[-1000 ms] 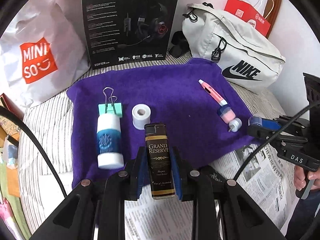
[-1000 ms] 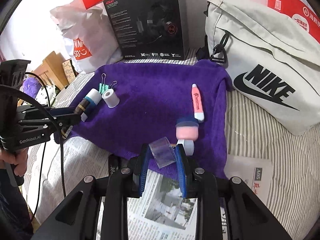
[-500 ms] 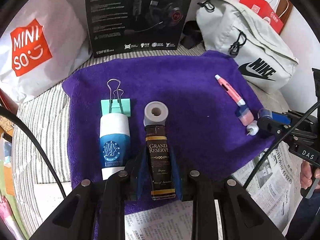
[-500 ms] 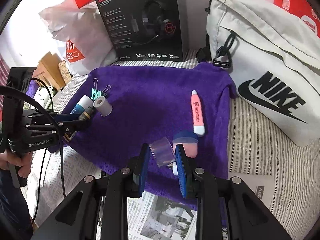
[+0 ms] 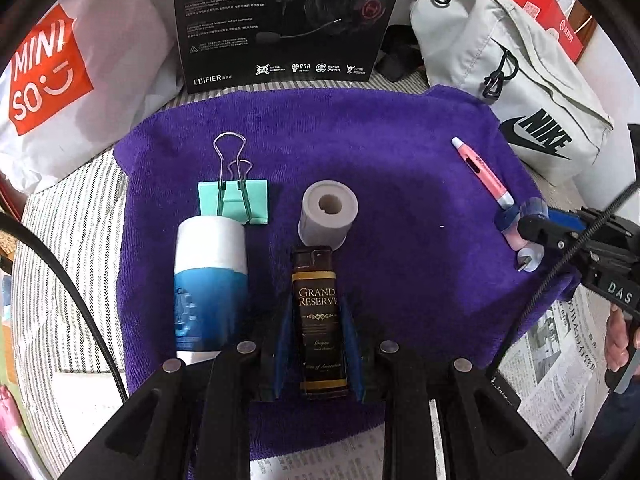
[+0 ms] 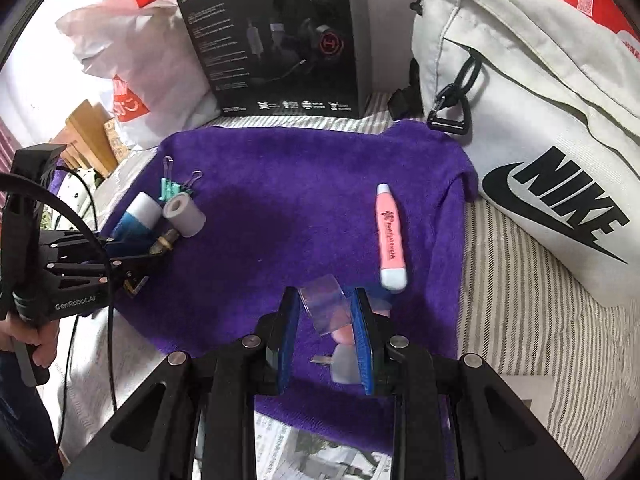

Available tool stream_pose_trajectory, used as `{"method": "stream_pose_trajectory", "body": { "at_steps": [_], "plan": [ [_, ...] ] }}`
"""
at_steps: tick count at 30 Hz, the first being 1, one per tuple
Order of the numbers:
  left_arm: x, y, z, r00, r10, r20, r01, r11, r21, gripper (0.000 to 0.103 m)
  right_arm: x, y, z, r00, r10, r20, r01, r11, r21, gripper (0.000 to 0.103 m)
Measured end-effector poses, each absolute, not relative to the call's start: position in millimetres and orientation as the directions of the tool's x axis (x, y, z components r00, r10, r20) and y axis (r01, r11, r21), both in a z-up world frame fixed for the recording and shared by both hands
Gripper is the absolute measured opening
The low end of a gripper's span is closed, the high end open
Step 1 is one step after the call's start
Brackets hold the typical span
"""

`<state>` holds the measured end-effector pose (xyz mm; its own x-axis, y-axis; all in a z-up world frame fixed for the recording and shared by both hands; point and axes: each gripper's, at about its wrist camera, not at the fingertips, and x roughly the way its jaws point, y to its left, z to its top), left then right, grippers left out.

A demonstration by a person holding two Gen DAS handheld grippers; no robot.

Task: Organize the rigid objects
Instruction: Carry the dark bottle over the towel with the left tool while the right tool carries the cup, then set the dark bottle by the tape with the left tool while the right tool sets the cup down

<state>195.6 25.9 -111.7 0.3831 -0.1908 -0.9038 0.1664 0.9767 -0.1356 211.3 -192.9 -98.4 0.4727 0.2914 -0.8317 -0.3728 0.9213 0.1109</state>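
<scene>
Partly hidden — clear cap [image 6: 326, 304] | right hand-held gripper [image 6: 326, 332] clamps it

The left hand-held gripper [image 5: 319, 344] squeezes a dark lighter [image 5: 319, 320] over the purple towel [image 5: 400, 200]. Its top touches a gray roll [image 5: 329, 216]. A blue-and-white tube [image 5: 210, 280] lies beside it.

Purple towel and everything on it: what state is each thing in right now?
Purple towel: spread flat.
Lighter: gripped in the left gripper's jaws.
Clear cap: gripped in the right gripper's jaws.
Binder clip: lying flat.
Tape roll: standing on end.
Blue-white tube: lying down.
Pink pen: lying down.
</scene>
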Motion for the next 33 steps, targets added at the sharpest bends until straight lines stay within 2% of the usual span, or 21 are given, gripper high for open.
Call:
{"method": "stream_pose_trajectory", "body": {
  "at_steps": [7, 13, 20, 33],
  "plan": [
    [192, 23, -110, 0.396, -0.182, -0.9, 0.169, 0.978, -0.123, 0.024, 226, -193, -104, 0.479, 0.272, -0.835, -0.363, 0.927, 0.094, 0.026],
    [186, 24, -107, 0.401, -0.192, -0.896, 0.161, 0.977, -0.138, 0.032, 238, -184, -103, 0.48, 0.268, -0.835, -0.373, 0.924, 0.082, 0.026],
    [175, 29, -93, 0.442, -0.17, -0.881, 0.15, 0.982, -0.114, 0.047, 254, -171, -107, 0.464, 0.266, -0.845, -0.397, 0.915, 0.07, 0.026],
    [166, 46, -70, 0.485, -0.184, -0.855, 0.123, 0.982, -0.142, 0.05, 266, -157, -122, 0.45, 0.224, -0.864, -0.413, 0.91, 0.021, 0.027]
  ]
}}
